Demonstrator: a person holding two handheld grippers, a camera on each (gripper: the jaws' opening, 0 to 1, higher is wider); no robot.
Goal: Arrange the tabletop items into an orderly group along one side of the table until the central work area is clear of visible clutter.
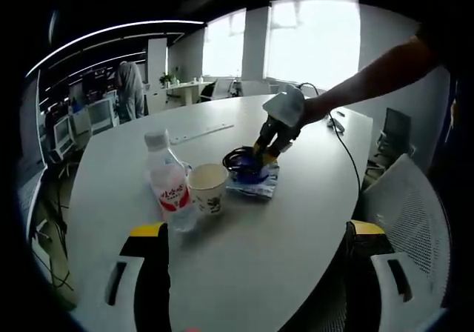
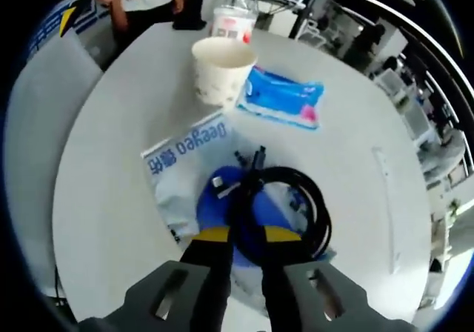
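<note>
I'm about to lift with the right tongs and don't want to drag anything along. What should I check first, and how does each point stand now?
1. Right tongs closed on the coiled black cable: ok, the jaws pinch its near loop.
2. Cable free of the white-and-blue plastic bag under it: cannot tell, the coil lies right on the bag.
3. Paper cup clear of the lift: ok, upright and apart from the cable.
4. Blue tissue pack clear: ok, beside the cup, apart from the coil.
5. Water bottle stable: ok, upright against the cup.
6. Left tongs out of the way: ok, open and well short of the items.
</note>
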